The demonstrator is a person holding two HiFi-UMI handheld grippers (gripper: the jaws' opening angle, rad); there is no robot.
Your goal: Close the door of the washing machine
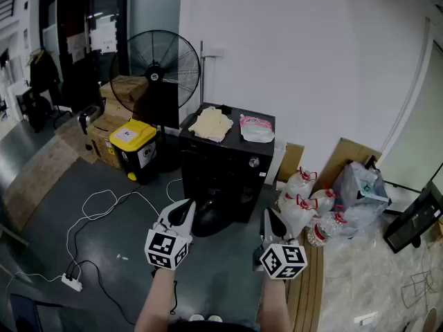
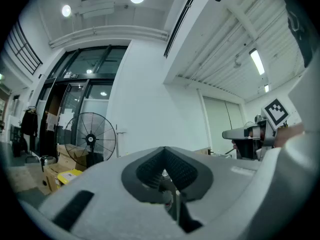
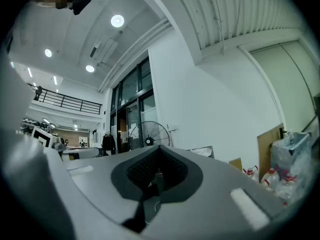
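Glossy washing machine (image 1: 232,161), cardboard boxes (image 1: 104,131), plastic bottles (image 1: 302,200)

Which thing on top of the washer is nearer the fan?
The pale yellow cloth, at the left; the pink packet lies farther from the fan.

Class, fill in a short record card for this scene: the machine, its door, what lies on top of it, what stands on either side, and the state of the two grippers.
Machine: black washing machine, against the white wall
Door: round door appears swung open at the front
On top: pale yellow cloth; pink and white packet
To its left in the head view: standing fan, yellow-lidded bin
To its right: water bottles
Left gripper: jaws together, empty
Right gripper: jaws together, empty
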